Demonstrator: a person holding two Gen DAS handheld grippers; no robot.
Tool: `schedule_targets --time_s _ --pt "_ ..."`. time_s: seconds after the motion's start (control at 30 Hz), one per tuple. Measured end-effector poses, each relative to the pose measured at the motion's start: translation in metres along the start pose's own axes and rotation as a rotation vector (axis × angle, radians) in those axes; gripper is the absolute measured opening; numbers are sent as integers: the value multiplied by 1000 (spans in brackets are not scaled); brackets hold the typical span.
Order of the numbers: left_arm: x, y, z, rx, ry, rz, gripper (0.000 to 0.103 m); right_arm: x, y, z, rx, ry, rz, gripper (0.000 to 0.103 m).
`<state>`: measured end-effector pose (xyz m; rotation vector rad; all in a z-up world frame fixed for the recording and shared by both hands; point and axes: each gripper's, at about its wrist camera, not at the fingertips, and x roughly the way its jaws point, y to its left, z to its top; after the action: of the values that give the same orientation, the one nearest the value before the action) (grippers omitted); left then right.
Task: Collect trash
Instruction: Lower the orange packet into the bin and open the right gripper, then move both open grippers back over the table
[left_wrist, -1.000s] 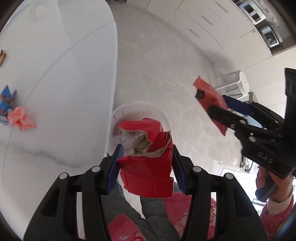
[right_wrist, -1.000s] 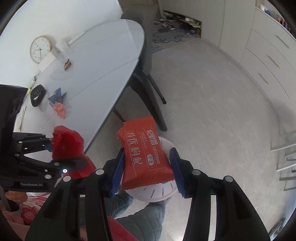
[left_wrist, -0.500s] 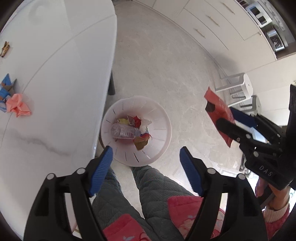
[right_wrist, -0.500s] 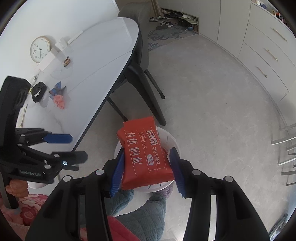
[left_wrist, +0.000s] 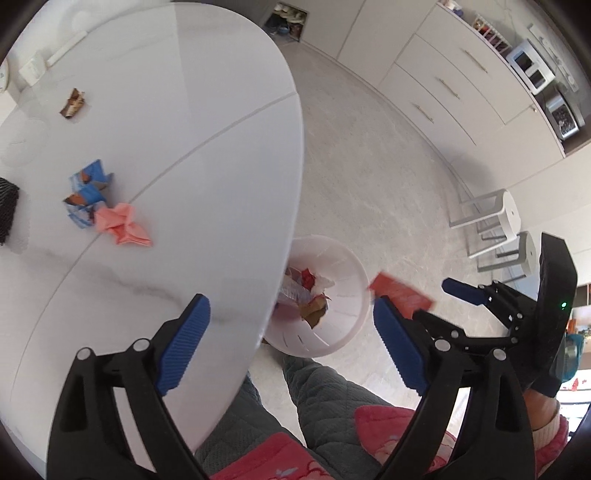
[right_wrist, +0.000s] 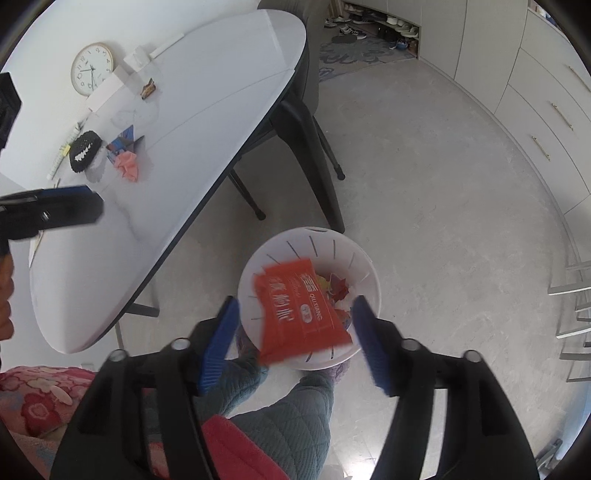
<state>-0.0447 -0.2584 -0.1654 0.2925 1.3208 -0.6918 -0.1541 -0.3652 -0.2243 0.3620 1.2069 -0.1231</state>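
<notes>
Red plastic snack packet (right_wrist: 301, 308) with white lettering hangs blurred between my right tongs (right_wrist: 293, 339), touching neither blue pad; those jaws stand wide apart and grip nothing. It sits directly over the white slotted plastic waste basket (right_wrist: 364, 269) on the pale floor, tilted, its lower end toward me. Inside the basket I see crumpled red and yellow scraps (right_wrist: 334, 286) beside the packet.

From my left tongs' (left_wrist: 291, 341) camera, the same packet (left_wrist: 400, 295) shows just over the basket's (left_wrist: 347, 258) right rim, ahead of my right tongs (left_wrist: 428, 301). My left tongs are also spread wide and empty, one pad over the table edge, the other over the floor beside the basket.

On the white oval marble-look table (left_wrist: 184, 147), well apart from both tongs, lie a crumpled pink paper (left_wrist: 123, 223) touching a blue printed wrapper (left_wrist: 86, 192), and farther off a small brown wrapper (left_wrist: 74, 103).
</notes>
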Motion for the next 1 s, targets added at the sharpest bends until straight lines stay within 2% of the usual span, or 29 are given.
schedule_targets --time_s 0.13,0.33,0.5,0.67,1.0 --pt "-9 11 -1 -17 -17 16 87 -3 6 3 1 -14 -6 83" --pt "-24 33 -3 -60 -62 47 91 -23 17 19 -1 -86 -31 98" --pt "-41 59 -4 -124 -109 69 95 -34 31 37 -11 -132 -13 100" --pt "-56 94 -9 -216 -142 93 95 -35 49 54 -24 -150 6 100" --pt "-84 190 -31 -427 -191 151 95 -19 111 94 -45 -158 69 100"
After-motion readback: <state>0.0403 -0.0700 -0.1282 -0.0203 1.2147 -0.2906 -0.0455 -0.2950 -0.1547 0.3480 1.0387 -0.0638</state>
